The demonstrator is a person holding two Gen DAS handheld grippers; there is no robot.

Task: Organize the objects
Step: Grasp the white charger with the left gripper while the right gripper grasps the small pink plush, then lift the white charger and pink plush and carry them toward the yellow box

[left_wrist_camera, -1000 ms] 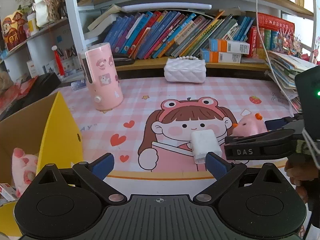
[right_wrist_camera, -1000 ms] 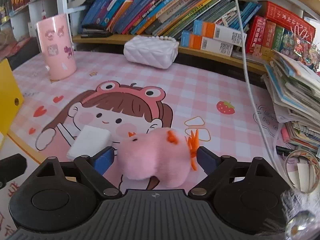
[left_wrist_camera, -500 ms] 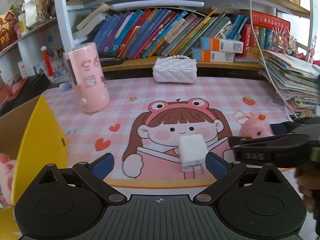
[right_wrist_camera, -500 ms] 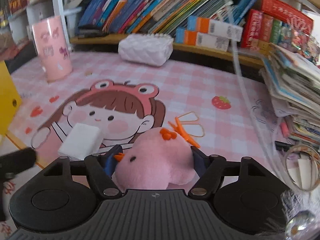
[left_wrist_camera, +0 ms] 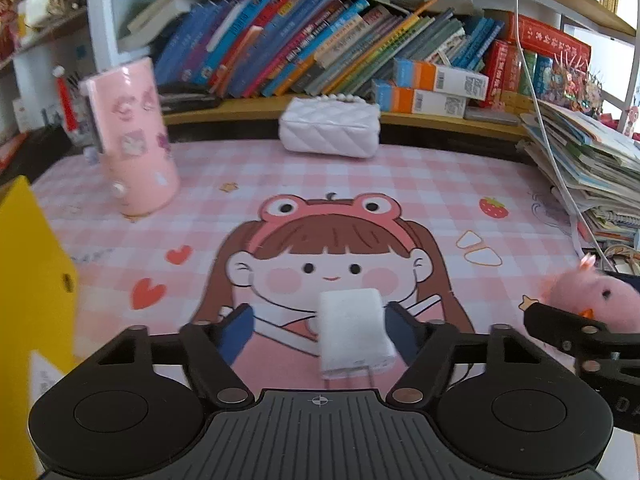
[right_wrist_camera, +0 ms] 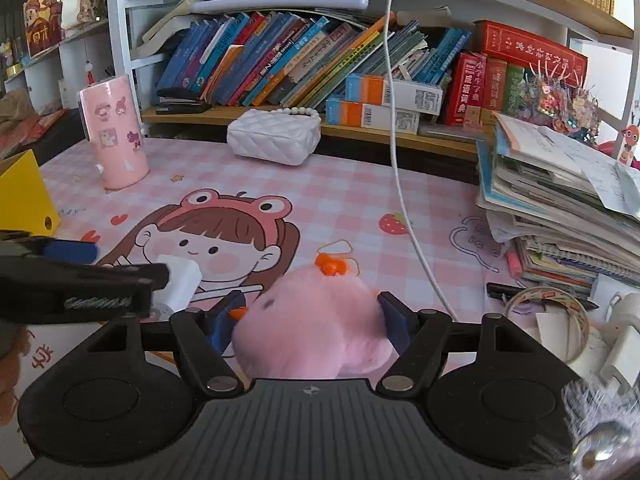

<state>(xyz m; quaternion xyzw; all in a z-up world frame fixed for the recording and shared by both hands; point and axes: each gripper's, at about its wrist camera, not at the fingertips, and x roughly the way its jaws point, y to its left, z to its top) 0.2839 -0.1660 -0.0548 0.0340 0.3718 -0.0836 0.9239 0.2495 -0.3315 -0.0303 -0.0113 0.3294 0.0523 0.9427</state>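
A white charger plug (left_wrist_camera: 354, 332) lies on the pink cartoon desk mat (left_wrist_camera: 360, 184). My left gripper (left_wrist_camera: 320, 330) is open around it, the right blue pad next to its side, the left pad well apart. The charger also shows in the right wrist view (right_wrist_camera: 178, 282), partly behind the left gripper's arm. My right gripper (right_wrist_camera: 310, 318) is shut on a pink plush toy (right_wrist_camera: 316, 320) with orange tufts, held above the mat. That plush shows at the right edge of the left wrist view (left_wrist_camera: 588, 300).
A yellow cardboard box (left_wrist_camera: 28, 280) stands at the left. A pink cup (left_wrist_camera: 132, 140) and a white quilted purse (left_wrist_camera: 330, 126) sit at the back. A pile of books (right_wrist_camera: 560, 200), a tape roll (right_wrist_camera: 548, 320) and a hanging white cable (right_wrist_camera: 396, 140) are at the right.
My left gripper has moved forward so the charger now lies between its fingers, which have narrowed. My right gripper has closed on the pink plush and lifted it.
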